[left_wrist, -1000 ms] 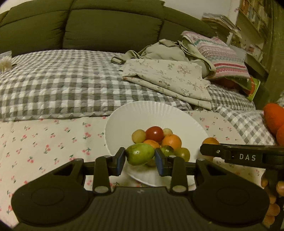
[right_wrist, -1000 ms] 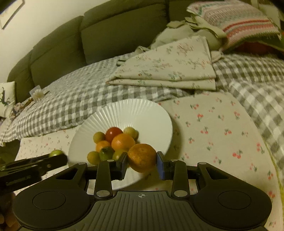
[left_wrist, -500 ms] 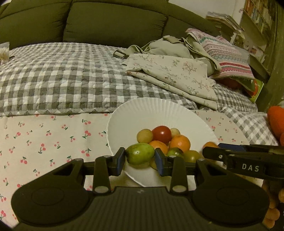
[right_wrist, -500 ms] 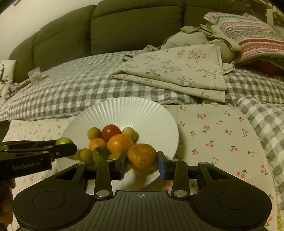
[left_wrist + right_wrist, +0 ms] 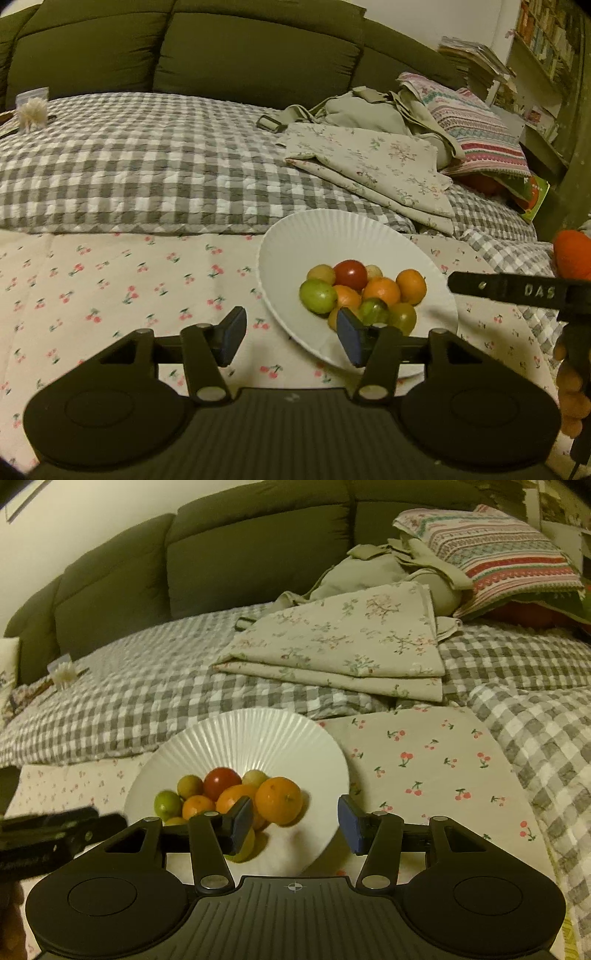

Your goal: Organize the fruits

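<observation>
Cherry-print bedsheet (image 5: 110,280) carries white plate (image 5: 258,731) of fruits (image 5: 364,291) ahead of left claw (image 5: 290,334) and right claw (image 5: 295,821), both spread, empty.

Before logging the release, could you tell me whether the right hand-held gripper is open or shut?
Open: the right hand-held gripper has its jaws spread with nothing between them, and the orange sits on the white plate.

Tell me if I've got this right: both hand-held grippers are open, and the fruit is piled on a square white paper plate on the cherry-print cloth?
Nearly. The ridged white paper plate is round, not square, as the right wrist view shows. The left hand-held gripper and right hand-held gripper are open, and the pile of small fruit sits on it, on the cherry-print cloth.
</observation>
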Demonstrator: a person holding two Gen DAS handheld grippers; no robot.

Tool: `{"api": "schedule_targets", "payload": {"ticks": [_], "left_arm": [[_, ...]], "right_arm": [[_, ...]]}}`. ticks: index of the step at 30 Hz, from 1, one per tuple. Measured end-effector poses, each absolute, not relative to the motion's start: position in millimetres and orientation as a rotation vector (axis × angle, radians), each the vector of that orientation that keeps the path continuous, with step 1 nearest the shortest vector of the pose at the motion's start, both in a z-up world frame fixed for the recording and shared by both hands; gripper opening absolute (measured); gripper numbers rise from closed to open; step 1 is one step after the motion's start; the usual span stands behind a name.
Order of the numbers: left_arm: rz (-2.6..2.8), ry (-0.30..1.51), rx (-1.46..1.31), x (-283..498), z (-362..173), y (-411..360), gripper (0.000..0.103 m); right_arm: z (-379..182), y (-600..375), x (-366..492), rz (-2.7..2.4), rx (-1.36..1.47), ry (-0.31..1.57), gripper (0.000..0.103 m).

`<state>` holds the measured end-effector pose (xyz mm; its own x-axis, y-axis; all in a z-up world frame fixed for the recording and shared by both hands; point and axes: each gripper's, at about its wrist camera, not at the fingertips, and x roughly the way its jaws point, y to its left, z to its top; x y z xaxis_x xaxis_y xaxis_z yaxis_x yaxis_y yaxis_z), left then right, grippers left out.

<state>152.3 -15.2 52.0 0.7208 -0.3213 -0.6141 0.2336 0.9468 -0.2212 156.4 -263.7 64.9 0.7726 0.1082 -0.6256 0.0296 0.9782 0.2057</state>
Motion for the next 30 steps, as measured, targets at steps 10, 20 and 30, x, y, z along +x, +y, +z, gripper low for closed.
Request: {"api": "schedule_targets", "payload": {"ticks": [10,20,30], "left_arm": [[-0.221,0.72,-0.11,112,68,-11,0.066],[-0.165,0.713,-0.084,71,90,-12,0.075],[-0.119,0.688,-0.081,38,101,-3,0.082]], "right_arm": [[88,-257,131,0.073,0.24,0.682,0.061],[109,-237,79,0.145,0.219,0.685,0.07],[115,-219,29,0.166,0.15,0.657,0.087]]}}
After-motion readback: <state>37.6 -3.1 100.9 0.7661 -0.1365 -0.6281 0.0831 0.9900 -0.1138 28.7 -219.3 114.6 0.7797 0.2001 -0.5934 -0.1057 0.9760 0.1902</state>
